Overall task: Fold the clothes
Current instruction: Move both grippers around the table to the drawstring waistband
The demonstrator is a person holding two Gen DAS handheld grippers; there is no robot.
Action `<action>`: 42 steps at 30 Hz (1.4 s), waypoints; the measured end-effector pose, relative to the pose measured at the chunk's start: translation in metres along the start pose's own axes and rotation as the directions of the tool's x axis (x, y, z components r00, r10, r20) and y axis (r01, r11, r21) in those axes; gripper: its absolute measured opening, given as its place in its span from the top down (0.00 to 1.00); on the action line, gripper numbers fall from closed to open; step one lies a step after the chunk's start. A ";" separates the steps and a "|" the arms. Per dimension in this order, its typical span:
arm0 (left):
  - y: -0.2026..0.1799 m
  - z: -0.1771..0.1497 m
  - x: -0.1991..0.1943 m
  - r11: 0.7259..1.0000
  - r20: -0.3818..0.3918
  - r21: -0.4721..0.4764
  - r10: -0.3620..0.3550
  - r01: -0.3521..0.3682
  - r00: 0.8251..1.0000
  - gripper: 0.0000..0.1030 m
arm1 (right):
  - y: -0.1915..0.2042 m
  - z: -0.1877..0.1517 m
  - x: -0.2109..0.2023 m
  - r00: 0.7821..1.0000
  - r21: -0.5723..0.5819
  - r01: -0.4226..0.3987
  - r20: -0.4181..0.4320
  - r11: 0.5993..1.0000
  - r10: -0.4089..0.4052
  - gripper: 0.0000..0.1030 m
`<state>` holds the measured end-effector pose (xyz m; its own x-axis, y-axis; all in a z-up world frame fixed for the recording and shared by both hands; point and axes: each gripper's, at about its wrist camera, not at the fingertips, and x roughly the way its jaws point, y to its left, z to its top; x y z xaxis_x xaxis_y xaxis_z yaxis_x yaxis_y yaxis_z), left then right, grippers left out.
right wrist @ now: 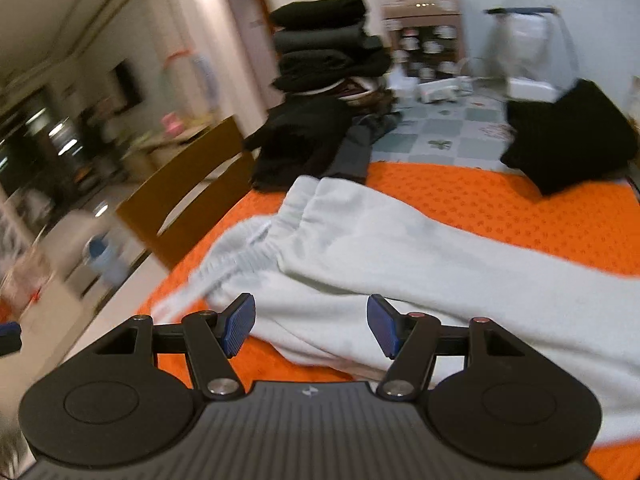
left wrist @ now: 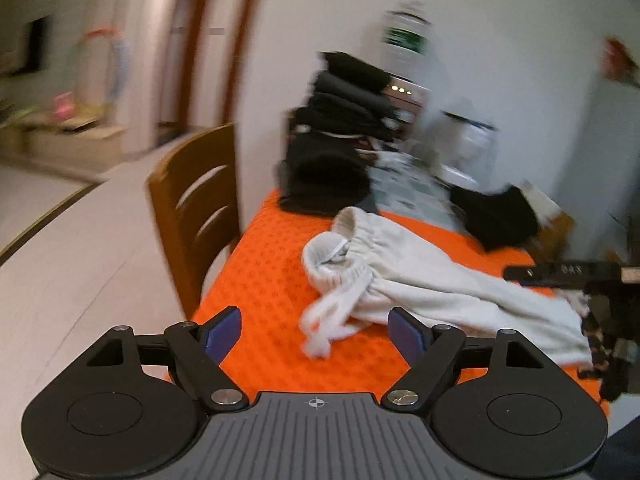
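Both views are blurring. A wooden chair [left wrist: 192,216] is standing at the left edge of the counter [left wrist: 260,280], which is wearing an orange mat. Bare mat is lying open along that left edge and along the near edge under the left tool [left wrist: 316,330], whose blue pads are spread wide and gripping nothing. White pants [left wrist: 420,280] are lying across the mat, waistband toward the chair, drawstring trailing just ahead of the left tool, legs running right. A dark stack [left wrist: 340,120] is sitting at the far left corner, touching the waistband end; a black garment [left wrist: 496,216] is resting at the far right, apart from the pants.

Right tool [right wrist: 312,326] is hovering over the pants' near edge, pads wide apart, empty. Open orange mat [right wrist: 500,208] is showing beyond the pants.
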<state>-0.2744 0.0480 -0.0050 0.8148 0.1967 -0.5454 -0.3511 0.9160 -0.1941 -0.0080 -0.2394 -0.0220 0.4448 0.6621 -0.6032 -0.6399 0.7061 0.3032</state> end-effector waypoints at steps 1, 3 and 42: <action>0.013 0.010 0.008 0.999 -0.009 0.025 -0.032 0.032 0.999 0.20 | 0.012 -0.002 0.003 1.000 0.026 0.025 0.012 0.999 -0.026 0.34; 0.040 0.029 0.025 0.993 -0.028 0.074 -0.094 0.096 0.995 0.20 | 0.037 -0.005 0.010 0.997 0.073 0.072 0.026 0.995 -0.074 0.33; 0.029 0.218 0.434 0.112 -0.565 0.634 -0.608 0.765 0.557 0.21 | 0.217 0.004 0.229 0.539 0.514 0.771 -0.210 0.377 -0.816 0.31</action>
<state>0.1697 0.2363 -0.0692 0.4068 -0.6454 -0.6465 0.8766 0.4749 0.0775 -0.0423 0.0660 -0.0913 0.6300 -0.2720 -0.7274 0.4239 0.9053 0.0286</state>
